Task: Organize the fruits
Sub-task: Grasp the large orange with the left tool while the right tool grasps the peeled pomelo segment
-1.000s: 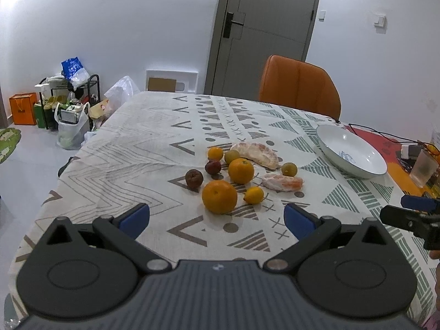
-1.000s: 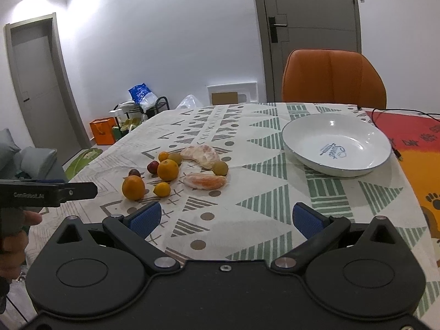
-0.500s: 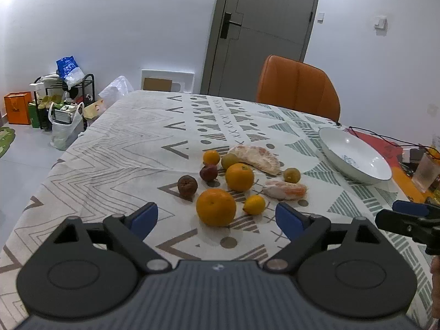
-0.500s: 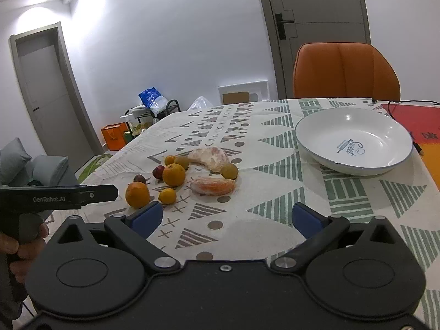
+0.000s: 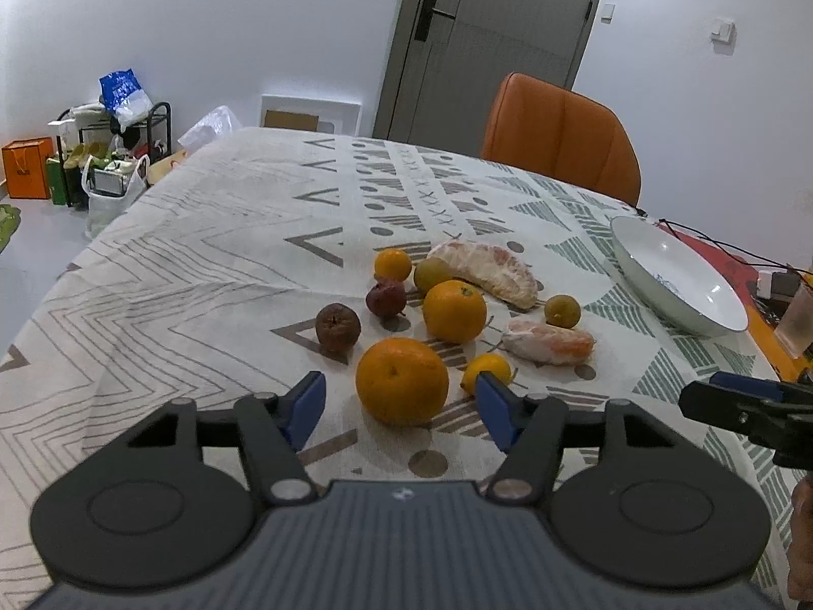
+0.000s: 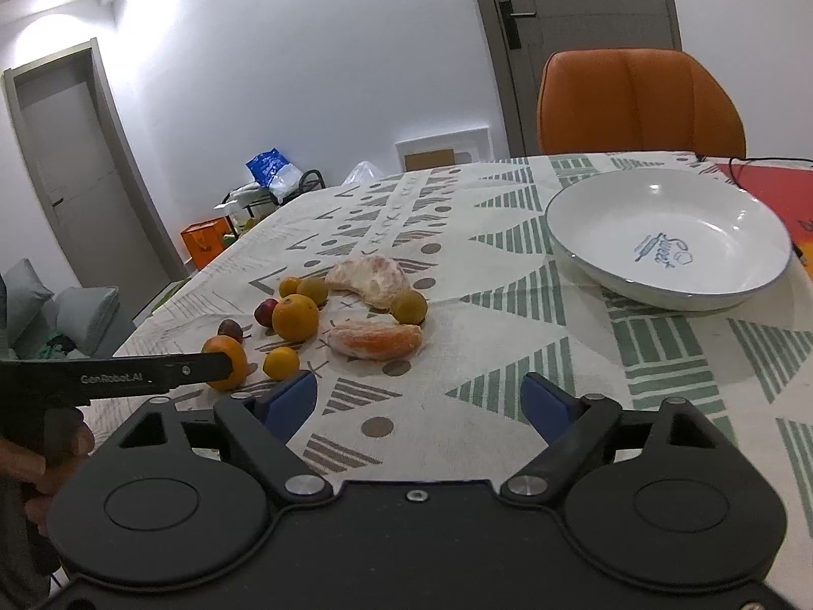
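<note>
Several fruits lie in a cluster on the patterned tablecloth (image 5: 213,274). Nearest my left gripper (image 5: 401,404) is a big orange (image 5: 401,378); the jaws are closing with the orange just ahead of them, pads not touching it. Around it lie a small yellow citrus (image 5: 488,367), a second orange (image 5: 454,311), a brown wrinkled fruit (image 5: 338,326), a dark red fruit (image 5: 386,297) and two peeled segments (image 5: 549,343), (image 5: 488,267). My right gripper (image 6: 419,401) is closing over bare cloth, short of the peeled segment (image 6: 376,339). A white bowl (image 6: 665,234) sits empty at the right.
An orange chair (image 5: 559,137) stands behind the table's far edge. A red mat with cables (image 5: 721,259) and a plastic cup (image 5: 800,320) lie beyond the bowl. Bags and a rack (image 5: 101,152) stand on the floor at the left.
Both grippers have moved forward and down toward the fruit, which looms larger. Both pairs of jaws have narrowed, the left much more than the right.
</note>
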